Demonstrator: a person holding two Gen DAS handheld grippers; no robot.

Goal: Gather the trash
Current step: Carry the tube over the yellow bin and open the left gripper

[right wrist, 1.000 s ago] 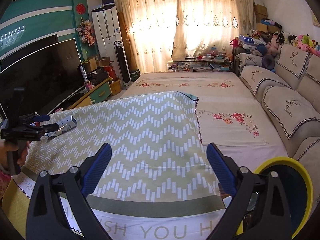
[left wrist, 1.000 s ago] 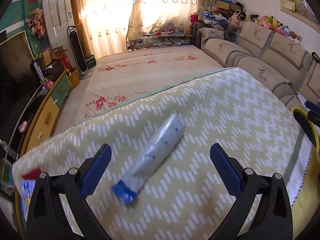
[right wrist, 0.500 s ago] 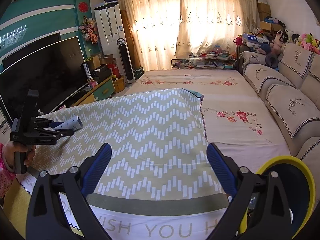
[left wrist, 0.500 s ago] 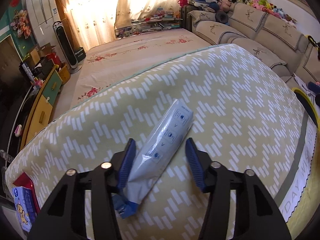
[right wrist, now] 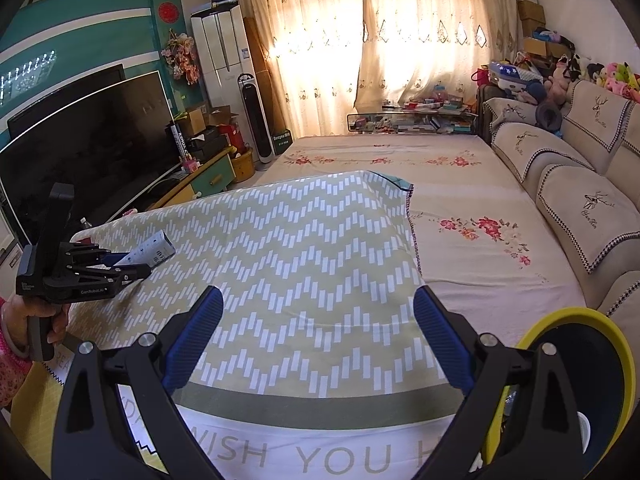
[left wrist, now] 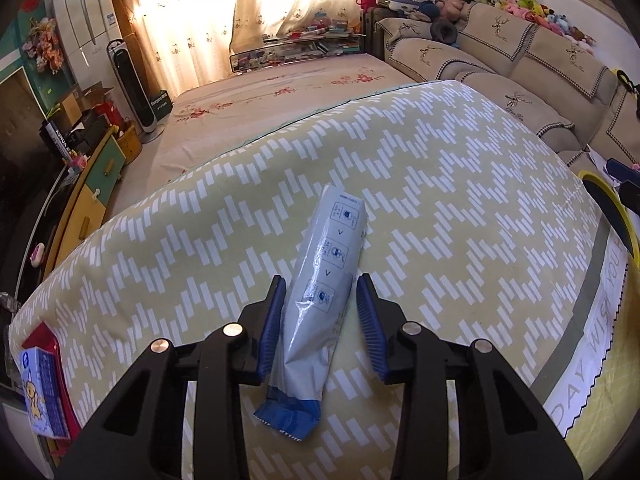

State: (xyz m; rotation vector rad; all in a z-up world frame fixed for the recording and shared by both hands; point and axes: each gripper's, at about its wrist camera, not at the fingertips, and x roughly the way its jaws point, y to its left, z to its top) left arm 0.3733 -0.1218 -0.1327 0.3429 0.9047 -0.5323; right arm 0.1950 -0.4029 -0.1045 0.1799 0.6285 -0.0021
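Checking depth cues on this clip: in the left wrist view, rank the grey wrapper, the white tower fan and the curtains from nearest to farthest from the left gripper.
1. Grey wrapper: between the left gripper fingers, on the zigzag cloth.
2. White tower fan: on the floor, far left.
3. Curtains: along the back wall, farthest.

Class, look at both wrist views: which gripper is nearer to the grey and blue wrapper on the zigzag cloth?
Left. The left gripper straddles the wrapper, a pad on either side. The right gripper hangs open far off, over the cloth's opposite edge.
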